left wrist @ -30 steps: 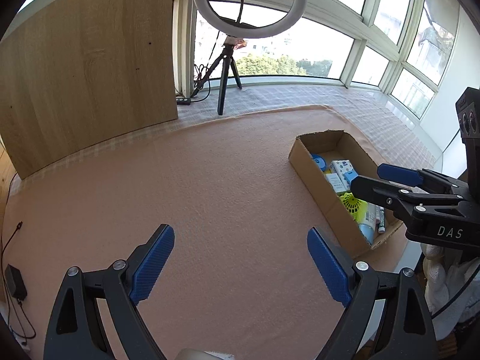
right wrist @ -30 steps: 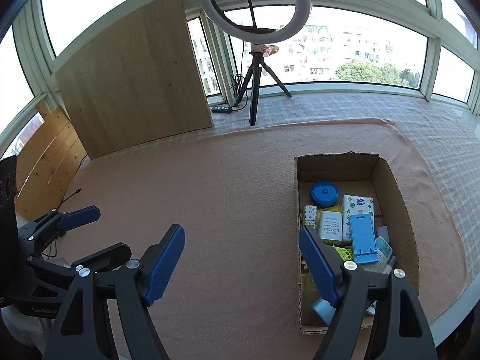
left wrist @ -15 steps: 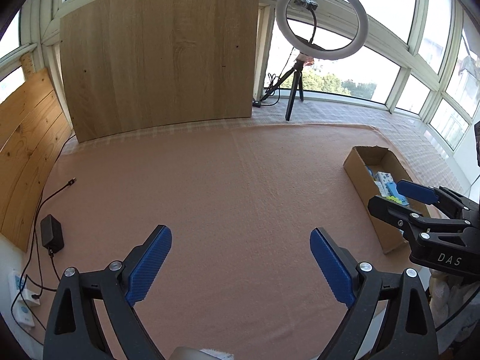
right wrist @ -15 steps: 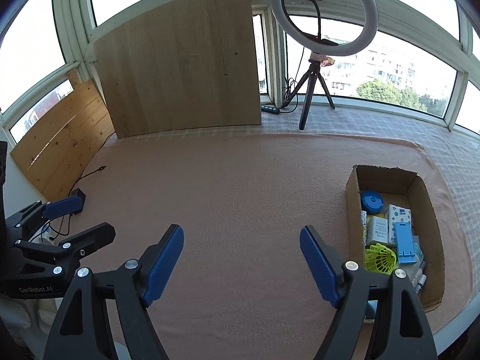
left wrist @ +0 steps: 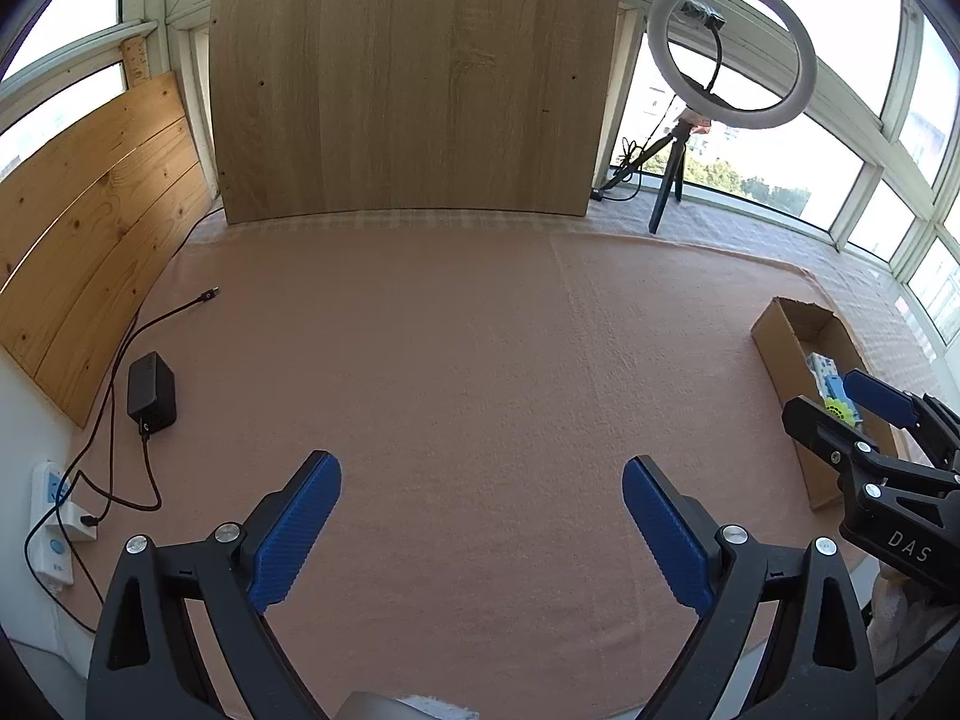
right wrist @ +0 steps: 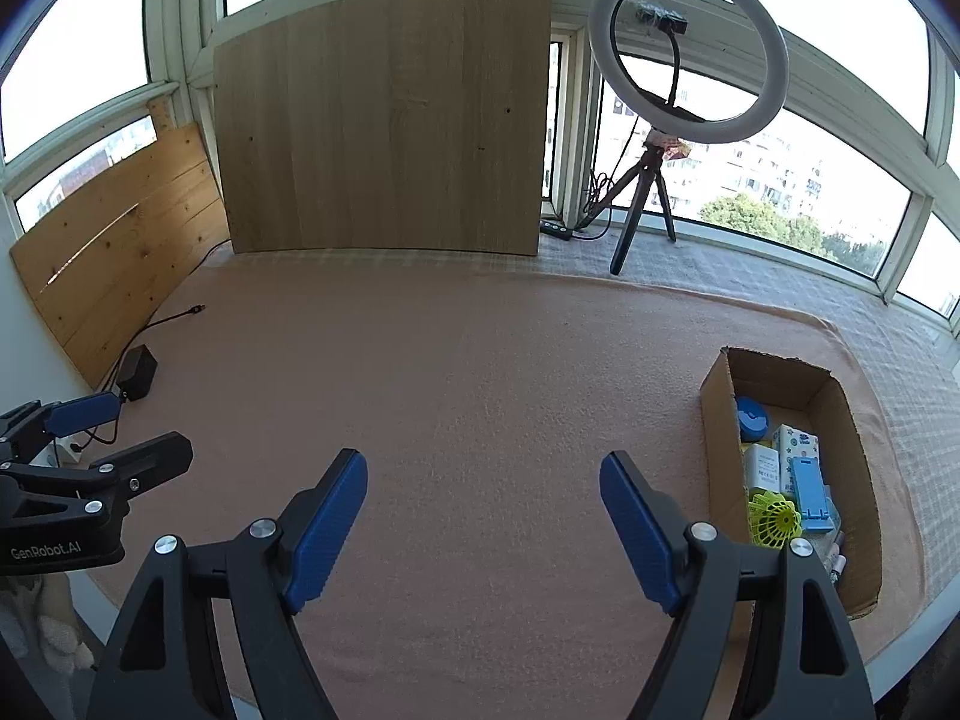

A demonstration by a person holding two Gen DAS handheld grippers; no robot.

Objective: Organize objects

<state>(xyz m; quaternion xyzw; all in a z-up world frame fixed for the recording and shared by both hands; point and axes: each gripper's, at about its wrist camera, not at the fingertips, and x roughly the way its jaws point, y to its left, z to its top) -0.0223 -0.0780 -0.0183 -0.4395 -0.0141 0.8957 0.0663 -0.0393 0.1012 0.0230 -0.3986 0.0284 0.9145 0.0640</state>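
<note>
Sliding leftward, away from box (right wrist: 717, 396)

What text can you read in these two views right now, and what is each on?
"DAS": on the right gripper body, left wrist view.
"GenRobot.AI": on the left gripper body, right wrist view.
Print on the white cartons in the cardboard box: too small to read.

Each gripper, the left gripper (left wrist: 482, 525) and the right gripper (right wrist: 483, 519), has black arms, blue ribbed pads, silver screws; white markings "GenRobot.AI" and "DAS".
</note>
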